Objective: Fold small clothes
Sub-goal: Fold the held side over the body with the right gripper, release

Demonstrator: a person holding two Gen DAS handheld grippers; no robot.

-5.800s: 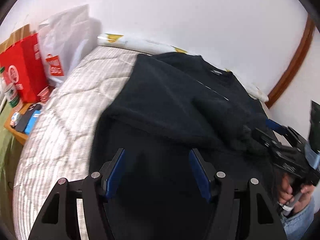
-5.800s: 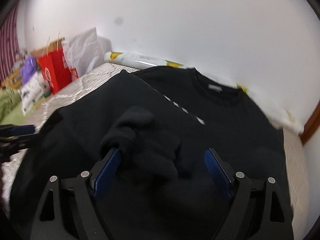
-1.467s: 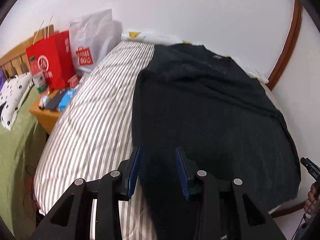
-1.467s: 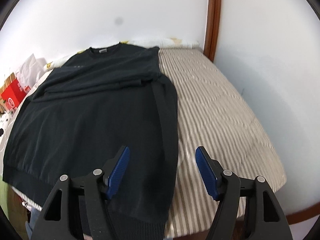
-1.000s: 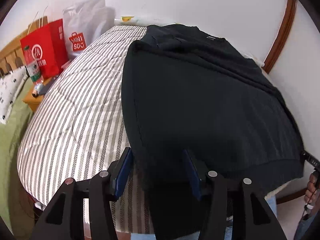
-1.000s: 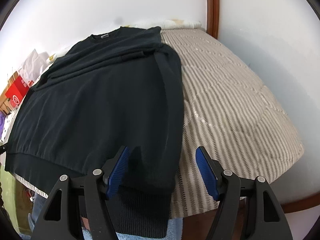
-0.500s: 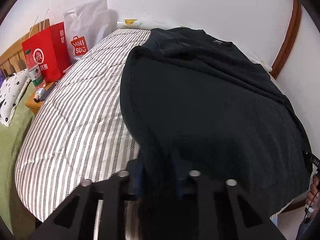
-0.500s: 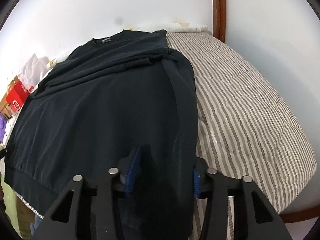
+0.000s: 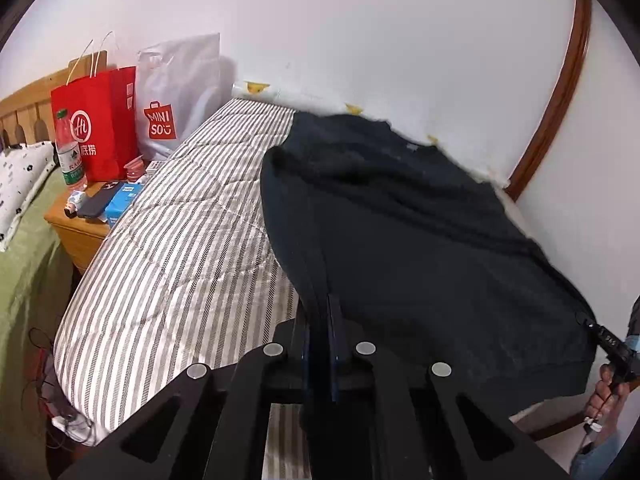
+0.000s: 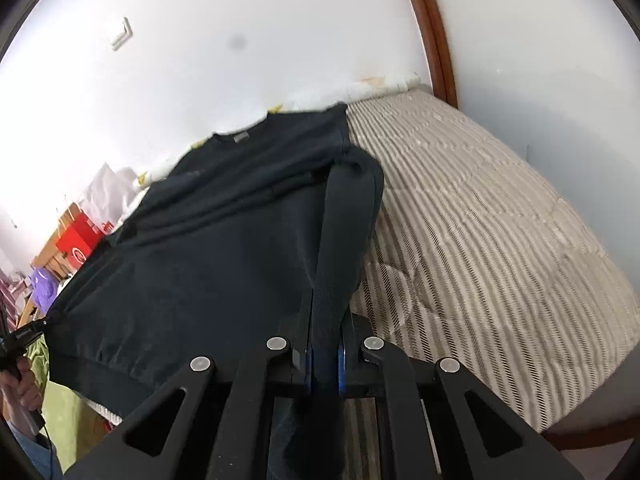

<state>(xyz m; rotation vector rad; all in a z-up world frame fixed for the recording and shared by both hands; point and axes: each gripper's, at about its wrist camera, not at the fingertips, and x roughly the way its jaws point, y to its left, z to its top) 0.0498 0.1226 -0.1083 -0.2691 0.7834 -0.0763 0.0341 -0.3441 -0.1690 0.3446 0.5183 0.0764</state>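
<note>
A black sweatshirt (image 9: 420, 240) lies spread on the striped mattress (image 9: 180, 248), collar toward the far wall, sleeves folded across the chest. My left gripper (image 9: 320, 320) is shut on its bottom left hem corner and holds that corner lifted. My right gripper (image 10: 324, 320) is shut on the bottom right hem corner of the sweatshirt (image 10: 224, 248), which rises taut toward me. The right gripper also shows at the right edge of the left wrist view (image 9: 608, 340), and the left gripper at the left edge of the right wrist view (image 10: 20, 338).
A red paper bag (image 9: 96, 124) and a white MINISO bag (image 9: 176, 92) stand at the bed's far left. A wooden nightstand (image 9: 80, 232) holds a bottle, a phone and a box. A white wall and a brown wooden frame (image 9: 560, 80) bound the far side. Bare mattress (image 10: 480, 220) lies right of the sweatshirt.
Both grippers have closed fully on the hem corners and lifted them; the sweatshirt's lower edge now rises off the mattress.
</note>
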